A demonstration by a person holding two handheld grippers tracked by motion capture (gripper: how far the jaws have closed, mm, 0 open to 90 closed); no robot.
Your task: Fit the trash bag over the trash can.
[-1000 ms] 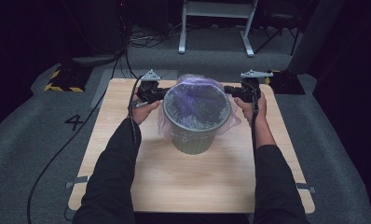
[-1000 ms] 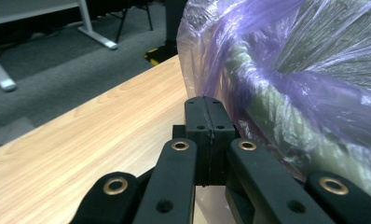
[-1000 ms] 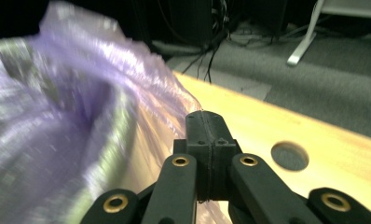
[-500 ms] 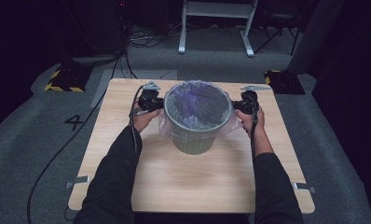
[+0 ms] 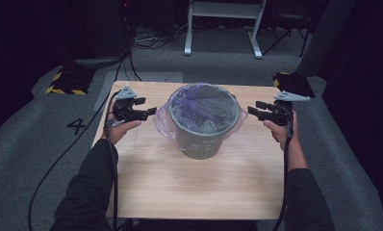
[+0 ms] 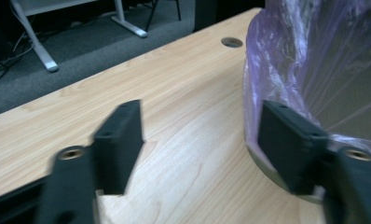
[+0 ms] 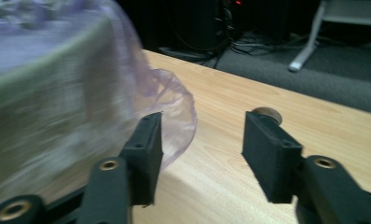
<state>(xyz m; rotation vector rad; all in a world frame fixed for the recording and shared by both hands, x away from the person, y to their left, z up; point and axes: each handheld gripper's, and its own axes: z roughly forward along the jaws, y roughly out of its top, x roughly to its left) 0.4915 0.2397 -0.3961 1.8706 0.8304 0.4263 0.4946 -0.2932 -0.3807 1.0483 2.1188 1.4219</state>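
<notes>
A grey-green bin (image 5: 201, 139) stands on the middle of the wooden table (image 5: 189, 192), lined with a thin purple bag (image 5: 201, 103) whose edge is folded down over the rim. My left gripper (image 5: 150, 112) hovers just left of the bin, its jaws open after widening a moment ago, with nothing between them. In the left gripper view the gripper (image 6: 204, 140) sits beside the bag (image 6: 291, 56). My right gripper (image 5: 253, 109) is off the bin's right side, likewise just opened and empty. The right gripper view has the gripper (image 7: 209, 149) near the bag's loose flap (image 7: 174, 107).
The table has a round cable hole (image 6: 232, 42) near its far edge. A black box (image 5: 293, 84) lies at the far right corner. On the floor are a yellow-striped block (image 5: 67, 79), white desk legs (image 5: 223, 29) and cables.
Both grippers were at the bag's rim on either side of the bin. Both have since opened and drawn outward, away from the bin. The bag now lies folded over the rim.
</notes>
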